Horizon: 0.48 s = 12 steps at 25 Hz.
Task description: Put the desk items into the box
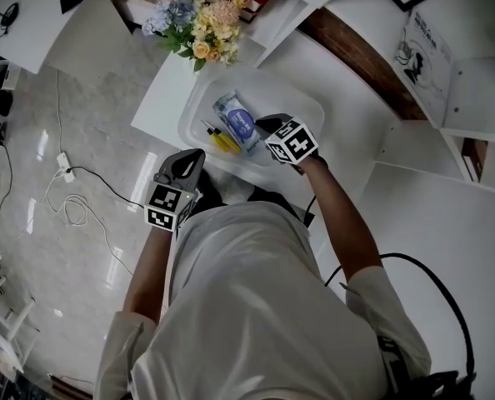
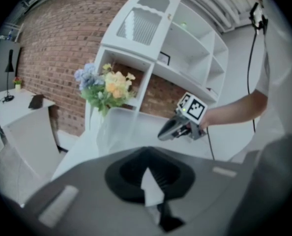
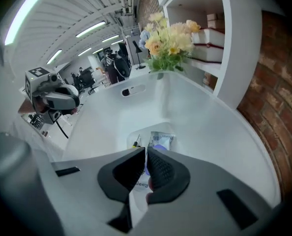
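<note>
Over the box point(image 1: 307, 100), a clear tub on the white desk point(image 1: 166, 98), the right gripper point(image 1: 264, 126) hangs above the right half. Its jaws are closed together with nothing between them. The task's things lie inside the box: a blue-and-white packet point(image 1: 237, 123) near the middle, with yellow pens point(image 1: 221, 137) just left of it.

The left gripper point(image 1: 189, 162) is off the box's near left corner, close to the person's body. Its jaws also meet, with nothing between them.

Left of the box the desk ends close by and drops to a pale floor where a cable point(image 1: 74, 208) lies. Beyond the box's far end stand flowers point(image 1: 199, 25), near the desk edge. Right of the box the desk runs on bare up to white shelving point(image 1: 422, 132), so the most open surface lies on that side.

The head view alone shows the floor and both grippers together with the box's contents. The left gripper view shows the box's wall side-on, with the right gripper above it and a brick wall behind, but not what lies inside. The right gripper view looks past its jaws straight down onto the packet and pens. It also shows a small dark-marked object point(image 3: 129, 90) farther along the desk beyond the box, which I cannot identify.
</note>
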Available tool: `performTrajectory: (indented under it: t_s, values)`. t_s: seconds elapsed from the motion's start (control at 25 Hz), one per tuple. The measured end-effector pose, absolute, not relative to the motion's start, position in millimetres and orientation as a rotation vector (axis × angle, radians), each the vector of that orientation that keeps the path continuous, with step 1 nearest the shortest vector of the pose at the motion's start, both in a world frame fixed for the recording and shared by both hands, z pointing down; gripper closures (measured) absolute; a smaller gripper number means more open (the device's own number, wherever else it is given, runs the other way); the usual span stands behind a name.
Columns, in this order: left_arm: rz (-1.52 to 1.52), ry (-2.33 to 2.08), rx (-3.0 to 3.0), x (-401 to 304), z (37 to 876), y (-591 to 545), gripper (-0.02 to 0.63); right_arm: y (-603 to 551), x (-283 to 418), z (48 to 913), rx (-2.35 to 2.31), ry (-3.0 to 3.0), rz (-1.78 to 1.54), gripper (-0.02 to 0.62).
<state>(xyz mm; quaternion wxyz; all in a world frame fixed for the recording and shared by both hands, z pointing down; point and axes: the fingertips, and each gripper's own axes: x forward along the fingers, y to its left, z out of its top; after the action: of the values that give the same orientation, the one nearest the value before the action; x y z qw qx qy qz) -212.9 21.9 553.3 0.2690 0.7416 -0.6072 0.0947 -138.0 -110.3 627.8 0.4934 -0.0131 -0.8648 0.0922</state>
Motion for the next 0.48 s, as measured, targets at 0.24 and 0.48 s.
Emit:
performTrajectory:
  t_s: [0.24,0.48]
  values:
    - [0.29,-1.581,2.06,-205,553,24,0.603,-103,-122,596,0.053,-2.19,0.256,0.594]
    - [0.288,-1.54,2.098,-196,549,27,0.603,-96,-97,575,0.173,-2.272,0.351,0.594]
